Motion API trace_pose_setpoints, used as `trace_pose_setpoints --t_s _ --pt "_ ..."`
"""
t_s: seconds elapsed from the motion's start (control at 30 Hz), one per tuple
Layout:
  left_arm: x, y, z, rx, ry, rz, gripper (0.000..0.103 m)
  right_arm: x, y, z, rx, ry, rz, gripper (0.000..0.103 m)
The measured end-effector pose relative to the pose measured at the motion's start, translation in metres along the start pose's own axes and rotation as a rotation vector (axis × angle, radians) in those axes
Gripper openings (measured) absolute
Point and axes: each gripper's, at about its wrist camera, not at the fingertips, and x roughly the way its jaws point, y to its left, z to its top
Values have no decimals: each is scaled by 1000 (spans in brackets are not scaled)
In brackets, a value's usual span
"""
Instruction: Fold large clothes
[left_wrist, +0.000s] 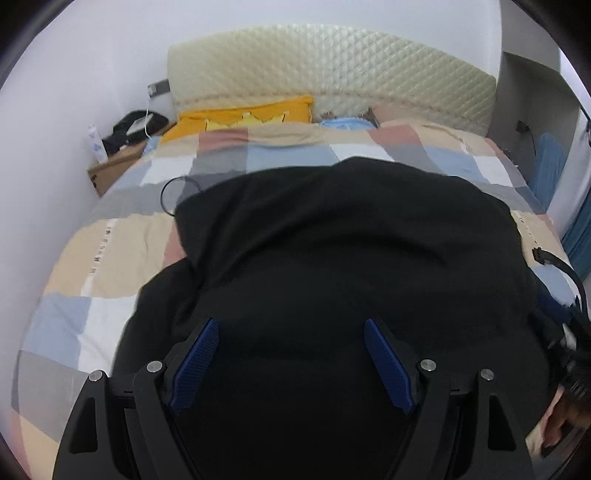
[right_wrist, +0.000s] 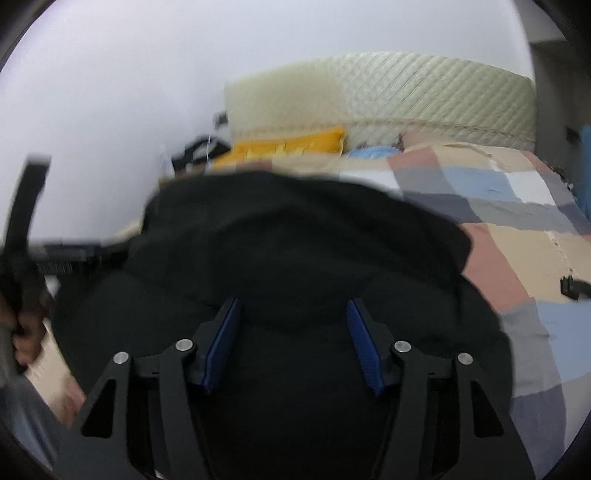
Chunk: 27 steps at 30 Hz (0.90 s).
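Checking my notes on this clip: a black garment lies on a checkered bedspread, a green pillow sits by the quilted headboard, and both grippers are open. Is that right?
Not quite: the pillow by the quilted headboard is yellow, not green, as the left wrist view shows. The black garment does lie on the checkered bedspread, and the left gripper and right gripper are open.

Matt black cloth garment (left_wrist: 332, 258), quilted headboard (left_wrist: 332, 66).

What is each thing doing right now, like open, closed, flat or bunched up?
Black garment: spread on the bed, partly folded, rumpled.
Left hand-held gripper: open over the garment, nothing pinched.
Right hand-held gripper: open over the garment, nothing pinched.
Checked bedcover: lying flat.
Yellow pillow: lying at the headboard.
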Motion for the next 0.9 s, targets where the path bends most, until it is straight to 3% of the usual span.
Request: trace_pose_setpoints --t_s 0.1,0.33,0.57,0.7,0.9 --pt "13 -5 10 0 0 16 81 17 2 5 -27 -4 -32 60" --pt "35 -7 27 3 -37 7 81 40 -34 20 81 21 -64 60" --pt "61 -15 41 53 -15 5 81 62 -78 32 186 76 -86 60" --pt "77 -14 52 48 -11 -4 81 84 -77 40 157 95 -127 60" --pt "96 -6 56 7 -36 -17 81 112 -76 44 165 106 -116 60"
